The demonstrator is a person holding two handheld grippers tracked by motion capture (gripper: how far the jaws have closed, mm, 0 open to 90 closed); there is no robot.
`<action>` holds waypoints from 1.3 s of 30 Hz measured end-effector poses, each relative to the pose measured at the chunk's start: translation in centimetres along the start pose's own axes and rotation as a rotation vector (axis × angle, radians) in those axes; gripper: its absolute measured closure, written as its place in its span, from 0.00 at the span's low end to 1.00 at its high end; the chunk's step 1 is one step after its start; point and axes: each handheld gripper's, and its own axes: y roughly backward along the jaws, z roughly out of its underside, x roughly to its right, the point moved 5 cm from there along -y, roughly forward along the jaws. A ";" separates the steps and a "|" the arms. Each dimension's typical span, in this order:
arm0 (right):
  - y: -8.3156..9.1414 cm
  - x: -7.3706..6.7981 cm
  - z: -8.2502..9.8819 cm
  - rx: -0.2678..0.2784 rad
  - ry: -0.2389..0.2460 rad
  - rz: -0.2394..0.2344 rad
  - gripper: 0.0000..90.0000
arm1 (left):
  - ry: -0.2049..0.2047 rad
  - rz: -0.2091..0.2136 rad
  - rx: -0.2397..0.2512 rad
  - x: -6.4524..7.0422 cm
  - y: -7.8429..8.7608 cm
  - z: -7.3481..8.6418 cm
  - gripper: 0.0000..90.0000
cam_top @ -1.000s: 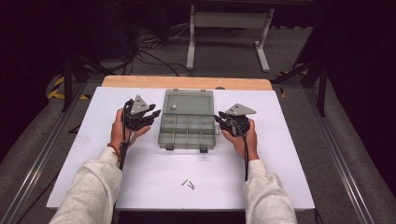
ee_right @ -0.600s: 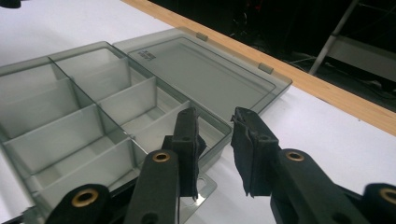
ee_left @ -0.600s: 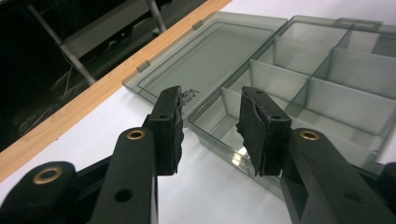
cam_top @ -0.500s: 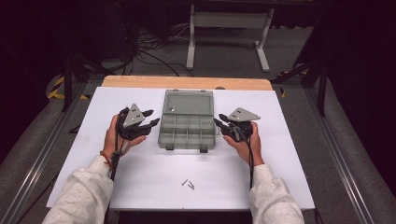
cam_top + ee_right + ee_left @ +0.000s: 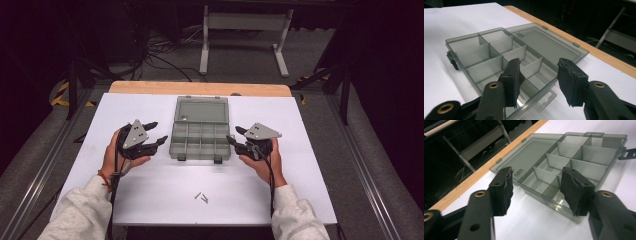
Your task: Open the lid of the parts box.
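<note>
High view: I see the open organizer box mid-tabletop, nearer the far edge; left gripper and right gripper flank it, apart from it.
Left gripper view: jaws just opening, nothing between; box ahead.
Right gripper view: jaws just opening, empty; box ahead.

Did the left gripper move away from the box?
Yes. The left gripper has slid left, away from the open organiser box, which has stayed put; its jaws have just been opening, with nothing between them.
</note>
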 end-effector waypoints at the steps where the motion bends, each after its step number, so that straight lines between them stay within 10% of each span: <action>1: 0.2 -0.2 0.0 0.007 0.001 -0.005 0.55 | 0.000 0.001 -0.001 0.1 0.1 0.1 0.45; 19: 2.7 -1.7 1.0 -0.014 0.019 0.007 0.23 | 0.015 0.002 0.014 1.5 2.4 2.0 0.17; 39: 4.7 -3.2 2.4 -0.017 0.038 0.008 0.19 | 0.075 0.075 0.019 3.2 5.0 5.4 0.06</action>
